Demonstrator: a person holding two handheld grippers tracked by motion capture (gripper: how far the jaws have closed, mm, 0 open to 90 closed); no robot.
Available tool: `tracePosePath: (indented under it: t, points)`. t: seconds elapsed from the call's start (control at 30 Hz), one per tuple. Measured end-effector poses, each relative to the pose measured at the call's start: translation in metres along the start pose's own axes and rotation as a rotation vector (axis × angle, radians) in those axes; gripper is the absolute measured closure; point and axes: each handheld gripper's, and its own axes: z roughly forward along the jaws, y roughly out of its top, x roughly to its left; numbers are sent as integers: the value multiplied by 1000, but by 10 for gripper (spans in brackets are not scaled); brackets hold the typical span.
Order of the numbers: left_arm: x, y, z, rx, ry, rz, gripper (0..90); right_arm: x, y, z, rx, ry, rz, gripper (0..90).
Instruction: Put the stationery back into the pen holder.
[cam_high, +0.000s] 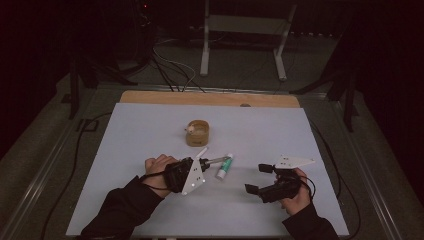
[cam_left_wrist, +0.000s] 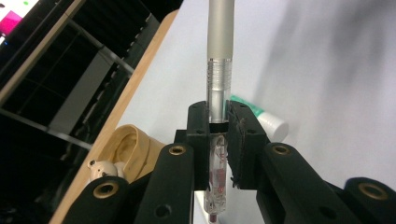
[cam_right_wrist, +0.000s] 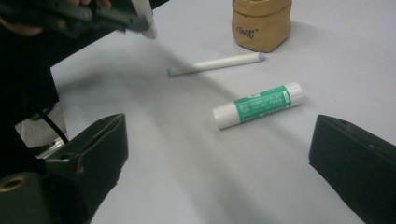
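Note:
My left gripper lies left of centre on the white sheet, and its jaws are shut on a clear and silver pen that sticks out past them. In the left gripper view the pads of that gripper clamp the pen along its barrel. A green-and-white glue stick lies just beyond the pen's tip. A white pen rests between the glue stick and a tan pouch. My right gripper stands open to the right of the glue stick, with nothing between its jaws.
The tan pouch holds a small bear figure. The white sheet covers a wooden table whose far edge shows. Cables and a metal stand's legs lie on the floor beyond.

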Motion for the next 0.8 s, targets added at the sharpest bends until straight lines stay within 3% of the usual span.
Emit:
tracePosePath:
  t: [0.03, 0.07, 0.1, 0.13, 0.17, 0.4, 0.57, 0.8]
  points:
    - [4, 0, -1, -14, -12, -44, 811, 0, -2, 0, -7, -1, 5, 20]
    - [4, 0, -1, -14, -12, -44, 811, 0, -2, 0, -7, -1, 5, 20]
    - [10, 0, -2, -34, -31, -89, 811, 0, -3, 0, -9, -11, 5, 0]
    - [10, 0, -2, -34, -31, -89, 811, 0, -3, 0, -10, -10, 3, 0]
    - [15, 0, -4, -54, -47, -136, 811, 0, -4, 0, -14, -10, 1, 0]
    - [34, 0, -7, -114, -89, -294, 811, 4, -7, 0, -54, -56, -53, 0]
    - [45, -1, -6, -138, -99, -369, 811, 6, -11, 3, -90, -106, -90, 0]
    - [58, 3, -1, -164, -87, -448, 811, 6, -12, 5, -81, -102, -107, 0]
